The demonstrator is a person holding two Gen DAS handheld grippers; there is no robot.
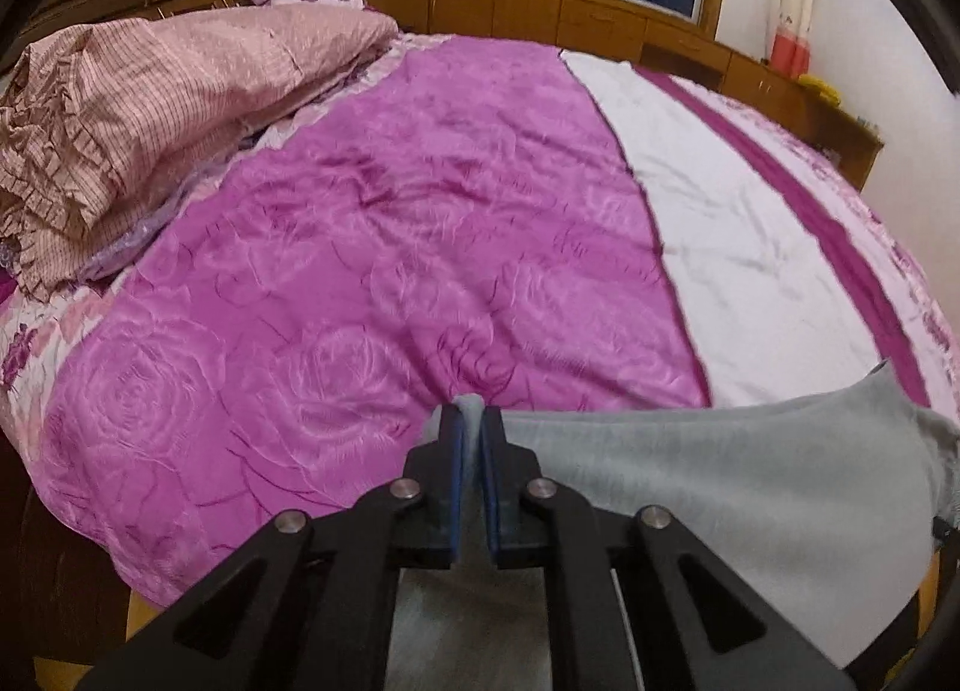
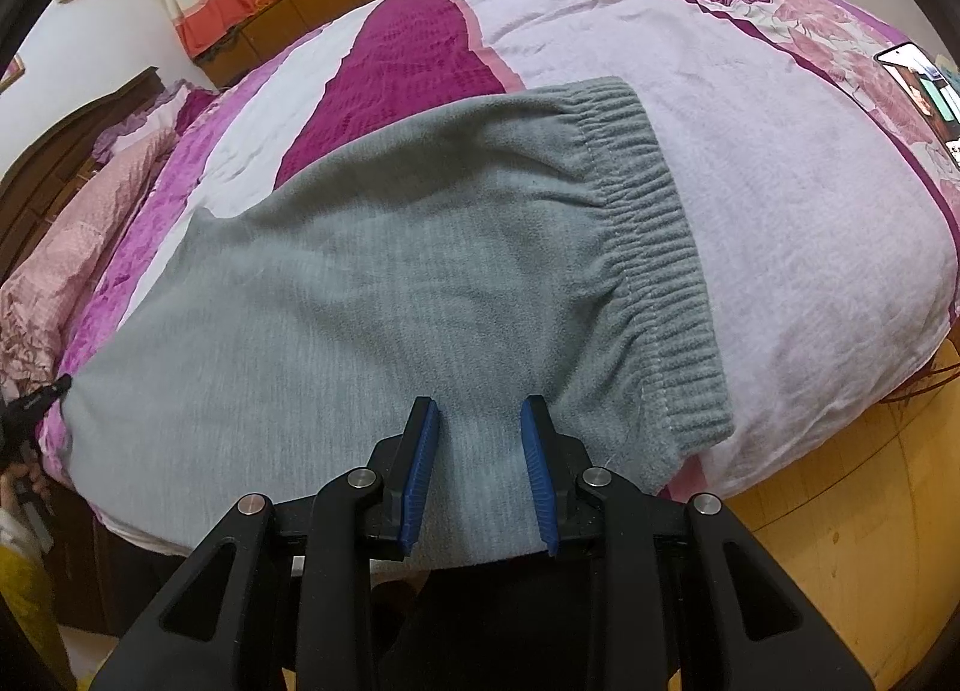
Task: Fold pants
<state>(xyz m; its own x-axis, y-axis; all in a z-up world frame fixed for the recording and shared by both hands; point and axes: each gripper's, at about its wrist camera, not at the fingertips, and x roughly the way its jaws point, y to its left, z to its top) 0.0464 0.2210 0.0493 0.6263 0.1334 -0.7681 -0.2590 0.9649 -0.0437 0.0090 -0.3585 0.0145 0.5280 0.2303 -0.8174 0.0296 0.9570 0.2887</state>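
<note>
Left gripper: level, jaws clenched on fold of grey fleece pants | Right gripper: jaws released, fingers straddling cloth near waistband | Pants: flat on bed, near edge.

Grey fleece pants, ribbed elastic waistband at right, lying flat along near bed edge, near part overhanging, left end bunched.

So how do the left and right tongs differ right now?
The left tongs are shut, pinching an edge of the grey pants; the right tongs are open, holding nothing. The left sits at the leg end, the right near the elastic waistband. Both have blue pads.
</note>
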